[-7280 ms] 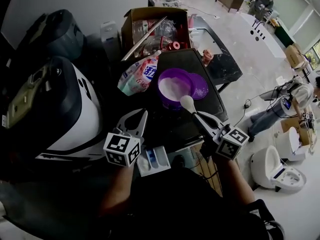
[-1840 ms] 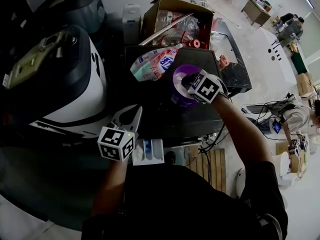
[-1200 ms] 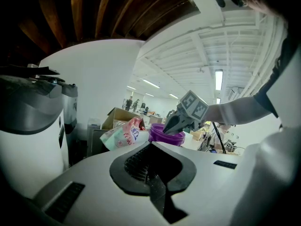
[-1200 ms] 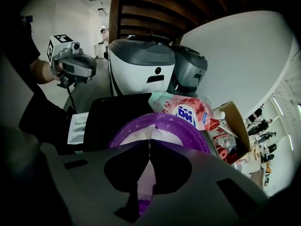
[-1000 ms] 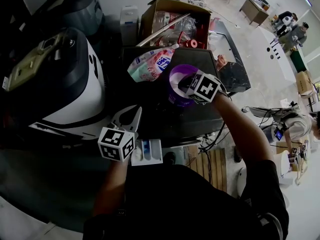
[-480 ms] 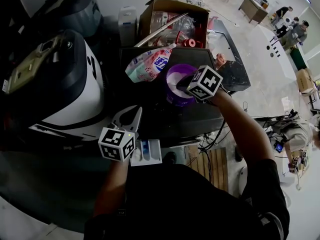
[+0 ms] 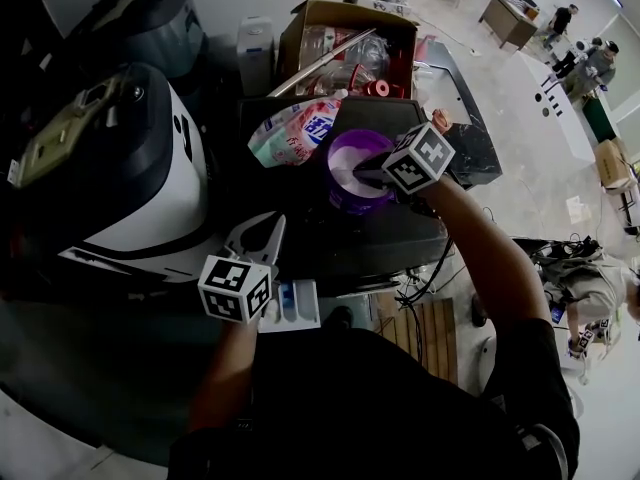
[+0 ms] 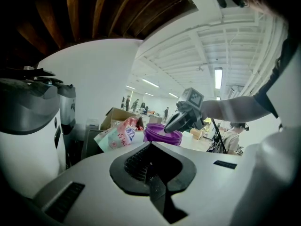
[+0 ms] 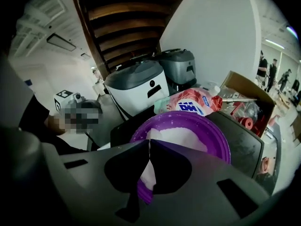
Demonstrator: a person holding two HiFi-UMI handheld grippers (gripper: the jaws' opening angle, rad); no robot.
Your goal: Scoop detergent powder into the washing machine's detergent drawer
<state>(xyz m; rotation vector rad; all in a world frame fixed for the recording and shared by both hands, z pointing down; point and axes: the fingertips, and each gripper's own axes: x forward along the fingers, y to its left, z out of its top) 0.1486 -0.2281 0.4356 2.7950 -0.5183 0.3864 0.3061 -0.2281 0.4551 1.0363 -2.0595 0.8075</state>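
Since a few seconds back, my right claw [image 7: 368, 175] has gone from close by me out to the purple tub [image 7: 340, 200], and it is tipped down into it.

Nearest to me is the drawer [image 7: 297, 305]. It sits just beside my left claw [image 7: 274, 222], on the side closest to my body. The left claw is pinched closed with nothing in it. It hangs over the near edge of the dark counter [image 7: 330, 238].

Farther out, the right claw is clenched tight. A thin pale strip sits between its jaws, and I think that is the scoop [image 9: 146, 173] handle. I cannot see the spoon end. White powder [image 9: 176, 138] lies right under and in front of this claw, inside the tub.

Past the tub, to the left of the right claw, lies a pink and white bag [image 7: 295, 133]. Behind that is a cardboard box [image 7: 345, 13] full of stuff.

I think I am at the filling step, and no powder has reached the drawer yet. Next I need to lift the scoop out flat, bring it slowly back to the drawer by the left claw, and tip it in. If I wobble, powder will spill on the counter.
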